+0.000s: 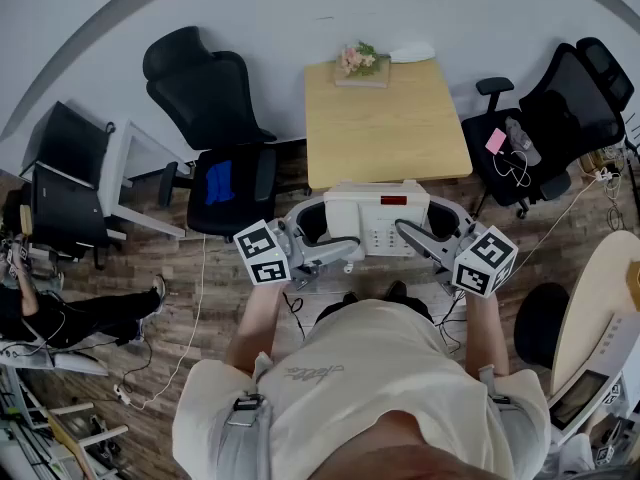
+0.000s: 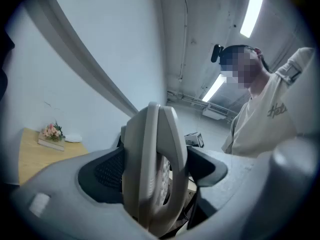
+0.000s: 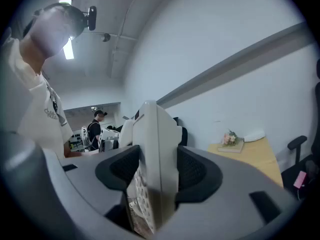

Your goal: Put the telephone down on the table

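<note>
1. A white plastic desk telephone [image 1: 378,220] with a grey keypad and a small red window hangs in the air between the two grippers, in front of the person's chest.
2. The left gripper [image 1: 325,230] has its jaws spread wide and clamped on the telephone's left end. In the left gripper view the handset side of the casing stands upright, filling the gap between the jaws.
3. That gripper's black ribbed pads [image 2: 107,171] press against the casing on both sides.
4. The right gripper [image 1: 428,226] has its jaws equally wide, closed on the telephone's right end. In the right gripper view the casing stands edge-on between the jaws, keypad facing the left-hand jaw.
5. Its own dark pads [image 3: 195,174] bear on both faces of the casing.
6. The two sets of jaws point inward at each other, with the telephone bridging them.
7. A light wooden square table [image 1: 385,128] lies beyond the jaws on the side away from the person. The telephone hangs just at its near edge, not resting on it.
8. At the table's far edge, well away from both jaws, sits a bunch of pink flowers [image 1: 358,58] on a flat book.
9. Off to the outside of the left jaws stands a black mesh office chair [image 1: 205,98] with a blue cloth [image 1: 218,181] on its seat.
</note>
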{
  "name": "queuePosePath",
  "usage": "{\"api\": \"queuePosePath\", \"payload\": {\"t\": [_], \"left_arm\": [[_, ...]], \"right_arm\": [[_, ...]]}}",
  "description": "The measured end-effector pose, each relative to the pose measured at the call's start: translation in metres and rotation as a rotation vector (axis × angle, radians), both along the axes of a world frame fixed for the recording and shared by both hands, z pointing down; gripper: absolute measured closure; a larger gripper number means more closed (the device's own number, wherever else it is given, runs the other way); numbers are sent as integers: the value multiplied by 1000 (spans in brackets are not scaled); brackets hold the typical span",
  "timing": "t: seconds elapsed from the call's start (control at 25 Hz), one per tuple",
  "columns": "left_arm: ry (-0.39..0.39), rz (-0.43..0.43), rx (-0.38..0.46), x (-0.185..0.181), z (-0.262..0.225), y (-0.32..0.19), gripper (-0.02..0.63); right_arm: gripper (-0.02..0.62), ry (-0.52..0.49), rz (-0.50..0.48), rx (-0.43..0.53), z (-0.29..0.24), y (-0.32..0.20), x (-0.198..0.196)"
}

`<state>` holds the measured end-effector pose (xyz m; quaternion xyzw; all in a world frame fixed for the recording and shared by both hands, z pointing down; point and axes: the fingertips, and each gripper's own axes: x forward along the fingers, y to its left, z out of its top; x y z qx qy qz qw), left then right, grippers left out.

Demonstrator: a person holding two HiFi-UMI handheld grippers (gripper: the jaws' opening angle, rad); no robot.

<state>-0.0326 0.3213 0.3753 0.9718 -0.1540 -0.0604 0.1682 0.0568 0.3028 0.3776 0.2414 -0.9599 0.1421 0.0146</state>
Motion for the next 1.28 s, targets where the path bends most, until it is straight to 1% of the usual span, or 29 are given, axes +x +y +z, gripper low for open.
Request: {"api": "queuePosePath", "payload": {"t": [0.16, 0.36, 0.52, 0.68, 0.8, 0.96, 1.12, 1.28], "left_arm": [[7, -16, 16, 10, 1, -3, 225], [1, -54, 29, 56, 1, -27, 225], [-5, -91, 17, 68, 5, -31, 225], [-15, -123, -18, 64, 11, -36, 225], [-15, -132, -34, 59, 16, -48, 225], [-22, -120, -44, 42, 26, -66, 225], [-4, -101, -42, 18, 26, -90, 225], [17, -77, -24, -6, 19, -125, 225]], "right_arm": [[360, 20, -8, 16, -2, -5, 11], [362, -13, -54, 29, 1, -31, 56], [362, -14, -93, 25, 5, -39, 66], [362, -16, -111, -4, 11, -47, 63], [360, -24, -127, -9, 16, -59, 56], [360, -28, -117, -25, 26, -77, 39], [362, -16, -92, -61, 29, -99, 17], [360, 6, -79, -58, 21, -130, -6]]}}
